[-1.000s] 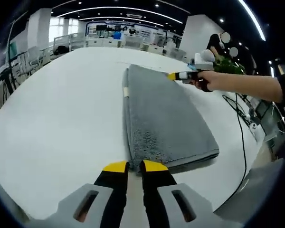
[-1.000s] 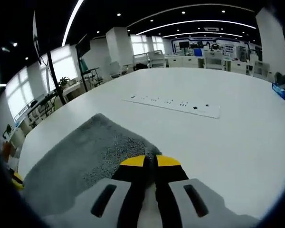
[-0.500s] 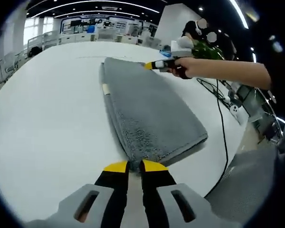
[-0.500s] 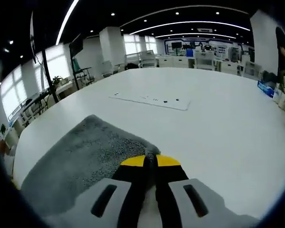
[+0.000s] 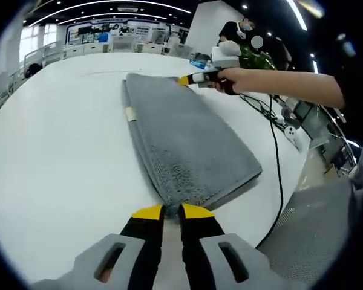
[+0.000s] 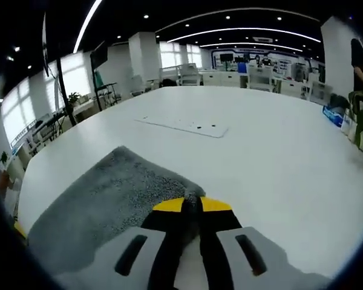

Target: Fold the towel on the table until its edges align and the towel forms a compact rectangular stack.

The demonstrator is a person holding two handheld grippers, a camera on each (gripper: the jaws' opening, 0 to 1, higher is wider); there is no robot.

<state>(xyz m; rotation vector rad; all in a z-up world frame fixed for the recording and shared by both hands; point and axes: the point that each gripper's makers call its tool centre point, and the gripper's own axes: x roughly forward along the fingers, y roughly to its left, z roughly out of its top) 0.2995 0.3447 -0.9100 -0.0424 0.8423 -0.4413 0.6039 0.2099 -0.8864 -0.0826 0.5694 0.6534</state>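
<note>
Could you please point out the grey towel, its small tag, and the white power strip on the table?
Grey terry towel (image 5: 190, 142): left gripper view, middle of its folded top.
Small cream tag (image 5: 130, 113): left gripper view, on the towel's edge.
Flat white power strip (image 6: 184, 126): right gripper view, its middle.

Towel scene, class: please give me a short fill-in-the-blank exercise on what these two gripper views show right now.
1. The folded towel lying on the white table is ____ in colour.
2. The left tool is shut on a ____ of the towel.
3. The right tool has tips coloured ____.
4. A small tag sits on the towel's ____ edge in the left gripper view.

Missing words: grey; corner; yellow; left
</note>
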